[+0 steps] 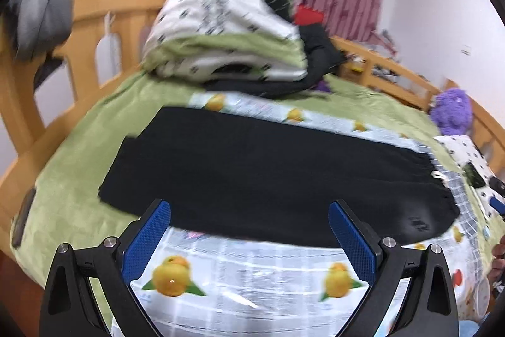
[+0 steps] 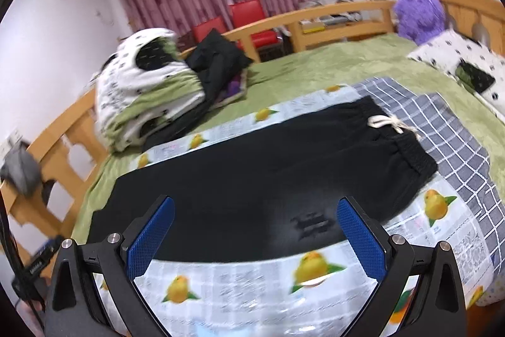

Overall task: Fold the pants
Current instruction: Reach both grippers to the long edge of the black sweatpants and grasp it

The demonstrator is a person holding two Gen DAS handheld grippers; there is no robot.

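Black pants lie flat across the bed on a white cloth printed with oranges, legs folded together, waistband to the right. In the right wrist view the pants show an elastic waistband with a white drawstring. My left gripper is open and empty, hovering over the near edge of the pants. My right gripper is open and empty, above the near edge close to a small printed mark on the fabric.
A pile of bedding and dark clothes sits at the far side of the green bedspread. A grey checked cloth, a spotted pillow and a purple plush toy lie to the right. A wooden bed rail surrounds the bed.
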